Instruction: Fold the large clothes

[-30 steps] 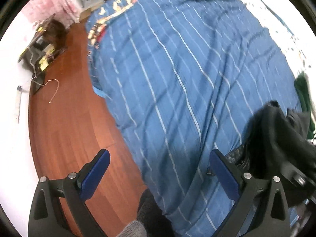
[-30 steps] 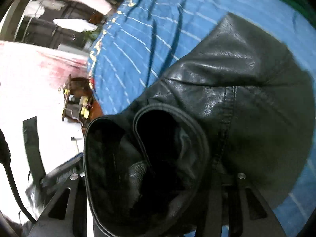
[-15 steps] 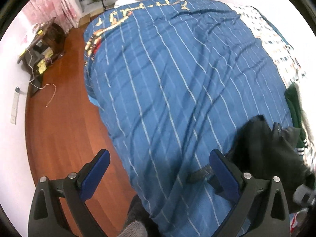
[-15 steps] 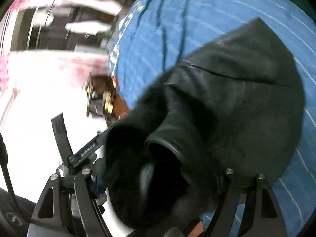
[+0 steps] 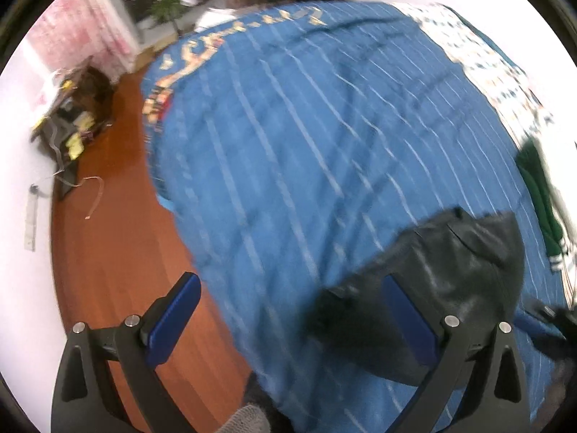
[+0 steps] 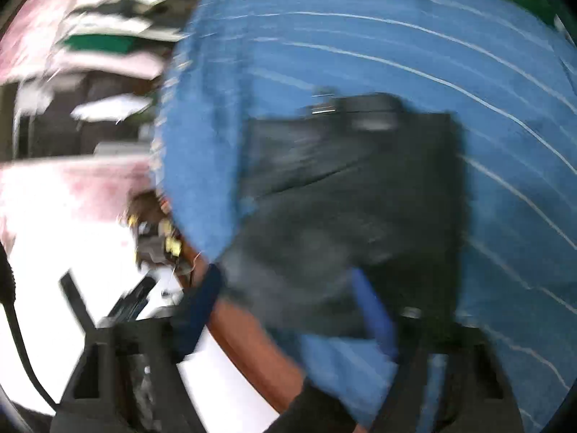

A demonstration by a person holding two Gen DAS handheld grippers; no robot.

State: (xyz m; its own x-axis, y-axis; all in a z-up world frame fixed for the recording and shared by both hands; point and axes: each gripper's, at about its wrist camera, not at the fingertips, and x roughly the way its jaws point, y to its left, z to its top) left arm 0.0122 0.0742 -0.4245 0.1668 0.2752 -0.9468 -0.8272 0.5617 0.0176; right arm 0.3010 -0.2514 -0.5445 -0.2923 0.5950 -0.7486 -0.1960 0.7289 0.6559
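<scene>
A black leather jacket (image 5: 450, 281) lies spread near the edge of a bed covered by a blue striped quilt (image 5: 306, 126). It also shows in the right wrist view (image 6: 353, 216), blurred by motion. My left gripper (image 5: 292, 310) is open and empty, hovering over the bed edge just left of the jacket; its right finger (image 5: 407, 314) overlaps the jacket in view. My right gripper (image 6: 288, 310) is open, with its blue pads apart in front of the jacket's near edge; it holds nothing.
A wooden floor (image 5: 119, 252) runs along the bed's left side, with a cluttered dark shelf (image 5: 72, 122) by the wall. A green garment (image 5: 541, 202) lies at the bed's right. A patterned sheet (image 5: 479, 61) shows at the far right.
My right gripper has opened and let go of the jacket, which now lies spread flat on the quilt. Both views swing quickly, and the left gripper has stayed open.
</scene>
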